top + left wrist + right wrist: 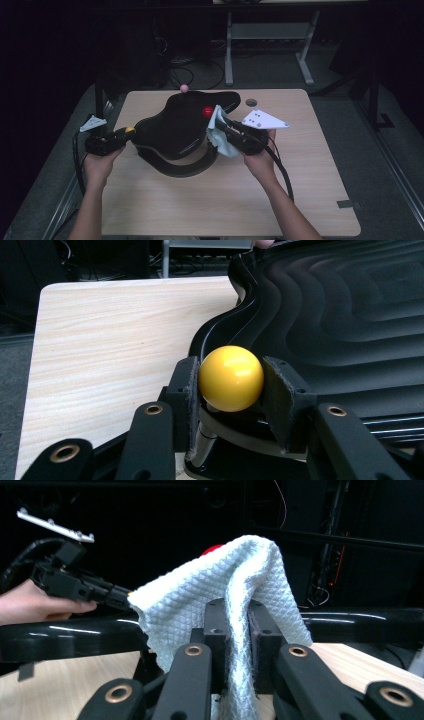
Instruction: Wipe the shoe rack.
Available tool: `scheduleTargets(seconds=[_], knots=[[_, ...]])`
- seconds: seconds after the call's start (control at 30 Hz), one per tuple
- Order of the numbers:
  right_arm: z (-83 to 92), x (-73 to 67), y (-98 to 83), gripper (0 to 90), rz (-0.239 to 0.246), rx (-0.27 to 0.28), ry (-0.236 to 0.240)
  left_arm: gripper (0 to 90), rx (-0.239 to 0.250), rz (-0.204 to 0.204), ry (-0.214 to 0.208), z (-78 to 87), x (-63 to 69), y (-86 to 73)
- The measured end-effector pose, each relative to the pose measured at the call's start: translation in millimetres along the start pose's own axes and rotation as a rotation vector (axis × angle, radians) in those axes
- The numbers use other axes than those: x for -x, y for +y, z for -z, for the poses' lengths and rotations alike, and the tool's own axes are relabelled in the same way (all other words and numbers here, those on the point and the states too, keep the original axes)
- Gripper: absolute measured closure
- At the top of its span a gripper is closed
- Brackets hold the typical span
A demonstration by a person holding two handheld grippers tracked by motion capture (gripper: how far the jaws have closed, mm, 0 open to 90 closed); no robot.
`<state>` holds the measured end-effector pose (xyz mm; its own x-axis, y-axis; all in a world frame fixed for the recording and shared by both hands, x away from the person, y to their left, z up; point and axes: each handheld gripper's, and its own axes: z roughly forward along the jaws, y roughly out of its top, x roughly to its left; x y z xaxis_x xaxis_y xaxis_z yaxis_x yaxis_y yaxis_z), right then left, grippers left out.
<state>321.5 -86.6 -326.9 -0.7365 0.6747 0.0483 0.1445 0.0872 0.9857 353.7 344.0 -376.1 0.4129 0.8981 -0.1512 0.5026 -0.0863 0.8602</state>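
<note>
A black, wave-ridged board [177,127] lies on the wooden table [225,200], with a curved black frame [182,167] at its near side. My left gripper [124,134] is at the board's left edge. In the left gripper view, my left gripper [230,386] is shut on a glossy yellow ball [230,378], one pad on each side. My right gripper [223,128] is at the board's right side. In the right gripper view, my right gripper [239,625] is shut on a white waffle-weave cloth [200,595] that drapes over its jaws. A red ball [207,111] rests on the board just beyond the cloth [221,135].
A small pink ball [184,88] sits at the table's far edge behind the board. A round hole [251,102] is in the tabletop at the back right. Bare wood [115,350] stretches left of the board. Desk legs [229,55] and cables stand on the floor beyond.
</note>
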Motion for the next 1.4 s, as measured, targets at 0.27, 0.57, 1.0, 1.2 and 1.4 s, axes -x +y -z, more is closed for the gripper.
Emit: scheduleTargets(seconds=[0.27, 0.57, 1.0, 1.2, 1.4], knots=[[-5.7, -2.0, -6.4, 81.1, 0.013, -0.05, 0.021, 59.8, -0.003, -0.005, 0.002, -0.1, 0.1, 0.2], [-1.9, -14.3, 1.3, 81.0, 0.04, -0.052, 0.091, 59.9, -0.006, -0.004, 0.0, 0.1, 0.1, 0.3], [1.1, -24.5, 1.2, 80.6, 0.041, -0.041, 0.153, 59.9, -0.004, 0.011, -0.007, 1.5, -2.6, -1.4], [9.2, -34.6, -0.5, 80.5, 0.026, -0.026, 0.213, 59.9, -0.006, 0.013, -0.003, 1.1, -2.0, -1.2], [14.2, -51.0, 0.5, 80.5, 0.052, -0.02, 0.267, 59.9, -0.006, 0.013, -0.001, 1.1, -1.8, -1.1]])
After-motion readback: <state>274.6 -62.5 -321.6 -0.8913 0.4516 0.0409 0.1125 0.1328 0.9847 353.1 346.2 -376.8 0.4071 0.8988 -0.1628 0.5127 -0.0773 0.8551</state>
